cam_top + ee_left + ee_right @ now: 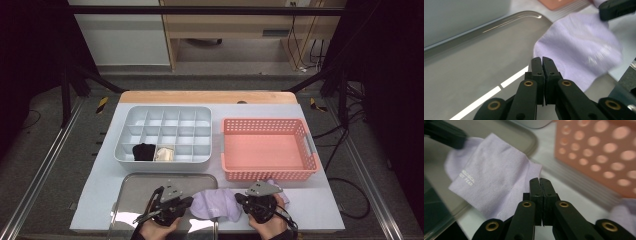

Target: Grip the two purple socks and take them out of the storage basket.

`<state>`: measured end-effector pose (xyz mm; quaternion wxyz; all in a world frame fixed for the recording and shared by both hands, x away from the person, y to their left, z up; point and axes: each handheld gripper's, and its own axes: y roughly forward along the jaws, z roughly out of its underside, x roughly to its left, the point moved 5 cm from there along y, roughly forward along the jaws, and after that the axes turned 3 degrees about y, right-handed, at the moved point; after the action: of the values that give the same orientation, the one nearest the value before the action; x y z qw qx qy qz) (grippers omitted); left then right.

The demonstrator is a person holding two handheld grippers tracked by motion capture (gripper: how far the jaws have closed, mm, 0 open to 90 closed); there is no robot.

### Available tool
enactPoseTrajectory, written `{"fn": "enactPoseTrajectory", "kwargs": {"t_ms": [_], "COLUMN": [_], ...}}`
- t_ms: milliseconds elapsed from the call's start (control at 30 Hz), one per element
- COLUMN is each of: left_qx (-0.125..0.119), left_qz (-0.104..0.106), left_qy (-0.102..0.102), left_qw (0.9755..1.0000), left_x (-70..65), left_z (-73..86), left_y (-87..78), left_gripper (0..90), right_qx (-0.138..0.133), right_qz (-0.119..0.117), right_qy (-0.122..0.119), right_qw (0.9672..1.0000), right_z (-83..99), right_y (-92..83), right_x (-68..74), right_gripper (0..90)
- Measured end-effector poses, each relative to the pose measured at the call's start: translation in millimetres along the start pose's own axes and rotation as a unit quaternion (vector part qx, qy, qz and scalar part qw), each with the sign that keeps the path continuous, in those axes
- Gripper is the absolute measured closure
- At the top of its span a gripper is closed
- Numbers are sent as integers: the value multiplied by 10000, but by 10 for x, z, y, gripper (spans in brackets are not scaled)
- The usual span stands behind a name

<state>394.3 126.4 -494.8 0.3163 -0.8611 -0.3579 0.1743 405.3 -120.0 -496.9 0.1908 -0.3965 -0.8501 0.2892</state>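
High view: both hand-held grippers [190,203] [239,198] pinching sock [216,204]

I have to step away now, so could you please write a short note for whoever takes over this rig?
Left gripper: shut on one edge of the lilac sock.
Right gripper: shut on its opposite edge.
The sock lies half over the metal tray's right rim, in front of the pink basket.
Done: the divided organiser holds a black sock and a cream sock.
Left: probably fold this sock and put it in a free compartment.
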Motion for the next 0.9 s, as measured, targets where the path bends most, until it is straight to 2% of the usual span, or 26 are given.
{"fn": "enactPoseTrajectory", "kwargs": {"t_ms": [33,67,133,167,233,300,333,367,400,500,600,700,767,867,900], "left_qx": [7,20,23,10,-35,-53,-124,-167,-233,-291,-150,-75,52,92,98], "left_qz": [-39,-28,-8,28,7,-21,-81,-53,-66,-112,-28,14,23,13,2], "left_qy": [-53,-72,-87,-122,-112,-119,-191,-226,-264,-277,-289,-277,-201,-101,-69], "left_qw": [10000,10000,10000,9999,9999,9999,9997,9996,9994,9991,9995,9996,9998,9999,9999], "left_x": [69,87,106,129,144,150,166,191,202,223,206,181,157,137,129], "left_z": [67,88,110,133,130,121,107,92,85,80,105,121,142,148,144], "left_y": [-75,-93,-108,-105,-88,-78,-77,-99,-112,-117,-63,-34,10,41,40], "left_gripper": [882,882,880,875,842,726,726,649,624,587,584,621,689,840,863], "right_qx": [120,198,261,355,397,347,294,150,129,74,105,160,248,260,254], "right_qz": [213,229,222,107,83,80,85,72,57,7,-47,-121,-139,-182,-191], "right_qy": [-22,18,77,122,47,5,-36,-9,23,168,198,204,206,178,153], "right_qw": [9997,9995,9994,9992,9992,9994,9995,9999,9999,9998,9997,9996,9994,9993,9994], "right_z": [1,11,22,45,50,44,37,23,24,48,73,86,105,104,104], "right_y": [29,52,67,111,114,108,92,34,12,-23,23,69,131,124,118], "right_x": [-50,-63,-66,-43,-16,-9,-9,-20,-26,-51,-63,-61,-62,-50,-44], "right_gripper": [898,898,897,895,888,868,844,827,823,802,773,769,792,878,884]}}
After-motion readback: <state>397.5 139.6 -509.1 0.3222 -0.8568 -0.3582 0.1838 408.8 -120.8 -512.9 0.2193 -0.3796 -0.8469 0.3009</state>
